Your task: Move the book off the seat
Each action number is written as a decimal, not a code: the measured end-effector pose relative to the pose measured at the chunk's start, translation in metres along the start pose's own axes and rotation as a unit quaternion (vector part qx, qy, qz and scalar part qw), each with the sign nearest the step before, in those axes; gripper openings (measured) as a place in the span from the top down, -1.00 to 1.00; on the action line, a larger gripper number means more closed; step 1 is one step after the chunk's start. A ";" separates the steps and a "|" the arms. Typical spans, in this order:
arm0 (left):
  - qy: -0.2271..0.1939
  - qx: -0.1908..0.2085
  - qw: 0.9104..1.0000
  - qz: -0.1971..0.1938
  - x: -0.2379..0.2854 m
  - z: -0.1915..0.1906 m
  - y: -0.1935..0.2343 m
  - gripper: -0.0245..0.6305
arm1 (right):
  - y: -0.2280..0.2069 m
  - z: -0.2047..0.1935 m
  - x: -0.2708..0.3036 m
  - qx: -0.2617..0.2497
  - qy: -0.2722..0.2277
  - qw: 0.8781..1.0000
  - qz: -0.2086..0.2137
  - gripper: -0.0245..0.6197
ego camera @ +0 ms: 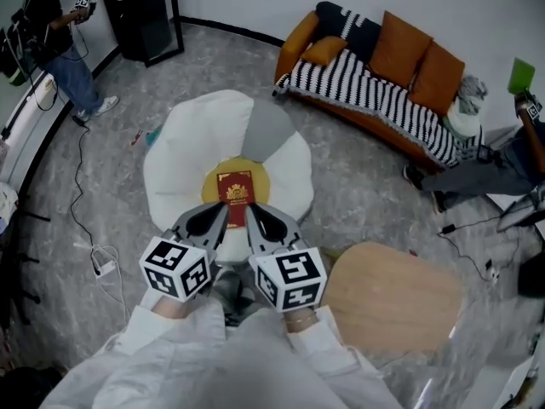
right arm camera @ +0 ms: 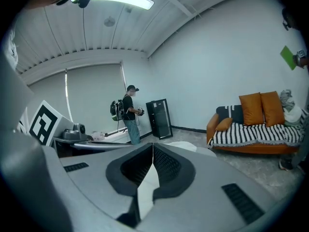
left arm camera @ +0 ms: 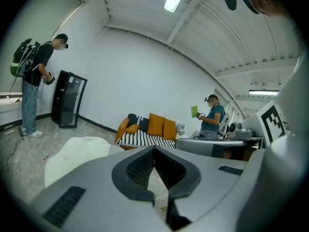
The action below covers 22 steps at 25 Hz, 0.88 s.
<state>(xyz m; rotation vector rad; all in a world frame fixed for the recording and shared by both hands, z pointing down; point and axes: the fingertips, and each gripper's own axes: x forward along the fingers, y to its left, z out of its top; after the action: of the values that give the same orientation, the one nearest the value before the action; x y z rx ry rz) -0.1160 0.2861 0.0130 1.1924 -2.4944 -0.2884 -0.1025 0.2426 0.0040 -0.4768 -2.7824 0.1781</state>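
Note:
A dark red book (ego camera: 236,190) with a gold emblem lies flat on the yellow centre of a white flower-shaped seat (ego camera: 192,156). In the head view my left gripper (ego camera: 223,206) and right gripper (ego camera: 249,209) are side by side just in front of the book, their tips at its near edge. Both are shut with nothing between the jaws. The left gripper (left arm camera: 154,150) and the right gripper (right arm camera: 153,146) show closed jaws in their own views, pointing level across the room. The book is hidden in both gripper views.
A round wooden table (ego camera: 392,295) stands at my right. An orange sofa (ego camera: 375,75) with a striped blanket is against the far wall. A person (ego camera: 64,45) stands far left by a black cabinet (ego camera: 140,11). Another person (ego camera: 502,164) sits at the right. Cables (ego camera: 81,220) trail on the floor.

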 end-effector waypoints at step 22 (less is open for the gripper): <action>0.008 0.015 0.999 -0.027 0.003 0.011 0.030 0.91 | 0.014 0.008 0.028 0.000 -0.012 1.000 -0.023 0.89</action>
<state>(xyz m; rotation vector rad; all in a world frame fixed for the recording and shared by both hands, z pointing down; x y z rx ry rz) -0.1434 0.3033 0.0134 1.2698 -2.4634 -0.2562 -0.1257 0.2647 0.0017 -0.4133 -2.8131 0.1744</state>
